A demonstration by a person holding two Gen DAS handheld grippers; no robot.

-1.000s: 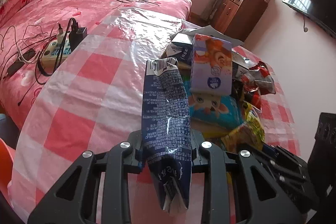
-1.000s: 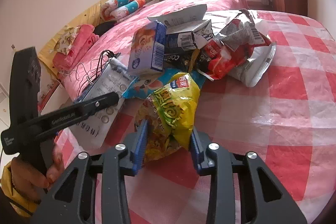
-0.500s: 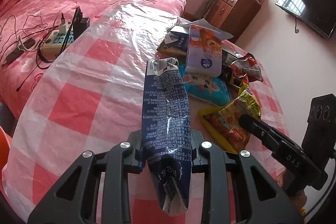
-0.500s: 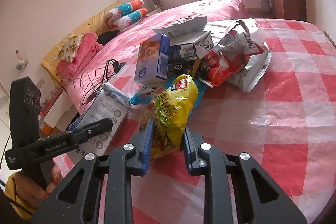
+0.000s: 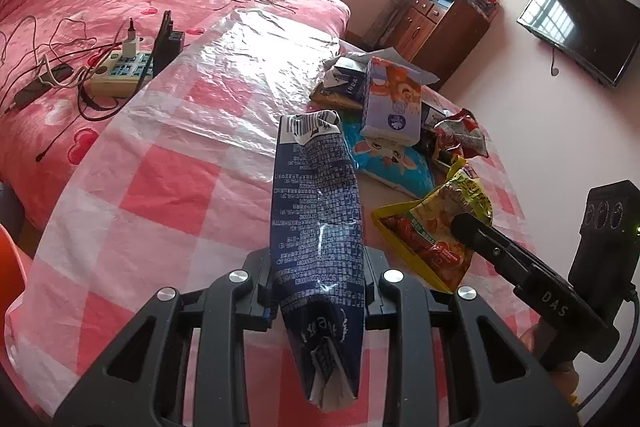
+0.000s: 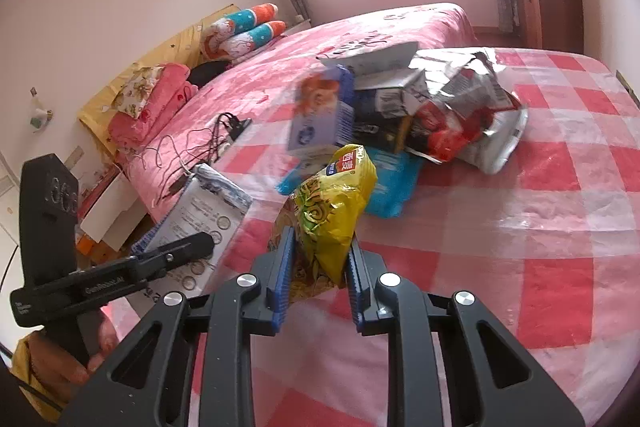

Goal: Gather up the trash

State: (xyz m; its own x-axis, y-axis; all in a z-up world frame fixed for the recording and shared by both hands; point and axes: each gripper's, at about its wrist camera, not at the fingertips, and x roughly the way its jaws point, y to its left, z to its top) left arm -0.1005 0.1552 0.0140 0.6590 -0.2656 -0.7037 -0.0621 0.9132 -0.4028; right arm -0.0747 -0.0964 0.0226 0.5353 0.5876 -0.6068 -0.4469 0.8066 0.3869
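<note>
My left gripper (image 5: 318, 283) is shut on a crumpled dark blue carton (image 5: 316, 211), which stands up between its fingers above the checked table (image 5: 160, 195). From the right wrist view the same carton (image 6: 204, 211) shows its pale side at the left, with the left gripper (image 6: 200, 241) on it. My right gripper (image 6: 320, 259) is shut on a yellow snack bag (image 6: 334, 203), the blue pads pressing its lower half. In the left wrist view that bag (image 5: 432, 223) hangs at the right in the right gripper (image 5: 460, 223).
A heap of trash lies further back on the table: a tissue pack (image 5: 394, 99), a light blue packet (image 5: 396, 163), a red wrapper (image 5: 460, 131) and a silver bag (image 6: 480, 99). A power strip (image 5: 120, 75) with cables lies on the pink bed beside the table.
The right gripper's jaws closed onto the yellow snack bag and raised it a little off the cloth. The left gripper drew back from the heap, still holding the blue carton.
</note>
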